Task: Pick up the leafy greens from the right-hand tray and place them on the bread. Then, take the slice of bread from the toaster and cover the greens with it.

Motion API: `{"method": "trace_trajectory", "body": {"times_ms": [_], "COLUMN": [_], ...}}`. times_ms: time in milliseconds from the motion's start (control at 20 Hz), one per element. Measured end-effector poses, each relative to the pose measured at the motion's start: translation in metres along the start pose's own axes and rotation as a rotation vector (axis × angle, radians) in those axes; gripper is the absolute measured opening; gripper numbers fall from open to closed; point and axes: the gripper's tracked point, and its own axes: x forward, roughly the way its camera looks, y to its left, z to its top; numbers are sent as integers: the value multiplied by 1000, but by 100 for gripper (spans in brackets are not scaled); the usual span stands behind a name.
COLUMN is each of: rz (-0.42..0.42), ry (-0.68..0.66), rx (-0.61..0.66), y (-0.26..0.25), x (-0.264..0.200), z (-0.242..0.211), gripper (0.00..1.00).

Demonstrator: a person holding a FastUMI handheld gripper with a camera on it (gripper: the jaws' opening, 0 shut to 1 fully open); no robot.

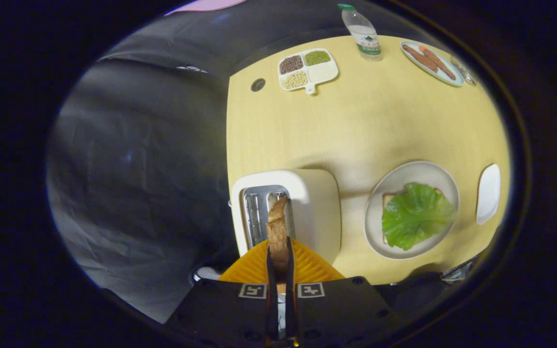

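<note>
The slice of bread [277, 232] stands on edge between the fingers of the gripper [279, 261], its thin brown crust facing the camera and its long axis running straight ahead along the fingers, the far end reaching over the right-hand slot of the toaster [307, 203]. The fingers are drawn close together, one on each flat face of the slice, and both press on it, so the gripper is clamped on the bread. The toaster sits just ahead of the fingers at the near edge of the pale wooden table [380, 125], its two slots lying parallel to the slice. Just beside the toaster is a round plate [380, 193] carrying another slice of bread [388, 197], which is almost covered by the leafy greens [416, 215]; only corners of that slice show. Beyond the plate lies a small white tray [488, 193]. At the table's far side stand a divided dish of grains [310, 72], a plastic bottle [363, 34], and a plate of sausages [431, 63].
</note>
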Motion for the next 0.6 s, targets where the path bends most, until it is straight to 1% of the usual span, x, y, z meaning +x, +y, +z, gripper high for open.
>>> {"method": "trace_trajectory", "body": {"times_ms": [150, 300, 450, 600], "rz": [86, 149, 193, 237], "ry": [-30, -90, -141, -176], "rx": [37, 75, 130, 197], "y": [0, -15, -45, -75], "x": [-34, -65, -95, -114], "z": [11, 29, 41, 48], "gripper": [9, 9, 9, 9]}}
